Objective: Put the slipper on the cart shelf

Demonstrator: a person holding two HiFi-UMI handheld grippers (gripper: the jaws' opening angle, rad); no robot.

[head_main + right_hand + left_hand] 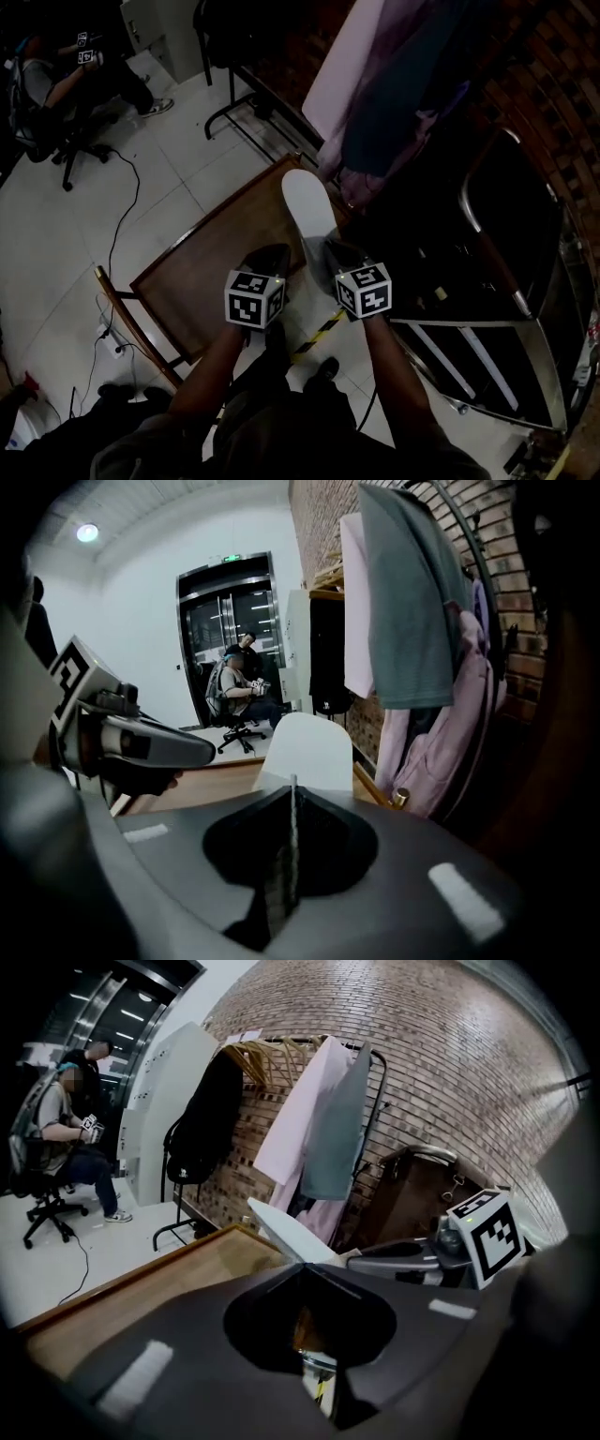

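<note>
A white slipper (307,208) sticks out forward over the far corner of a wooden table (202,272). My right gripper (330,249) is shut on its near end. In the right gripper view the jaws (292,785) are pressed together on a thin edge, and the pale sole (305,750) rises just beyond them. My left gripper (272,255) hovers beside it on the left, jaws together (302,1265) and nothing in them. From there the slipper (281,1227) runs up to the left. The dark metal cart (511,286) stands to the right, its shelves too dark to make out.
A clothes rack with pink and grey garments (375,84) hangs just beyond the table against a brick wall. A person sits on an office chair (70,103) at the far left. Cables (117,234) trail over the white tiled floor. Yellow-black tape (319,333) marks the floor near my feet.
</note>
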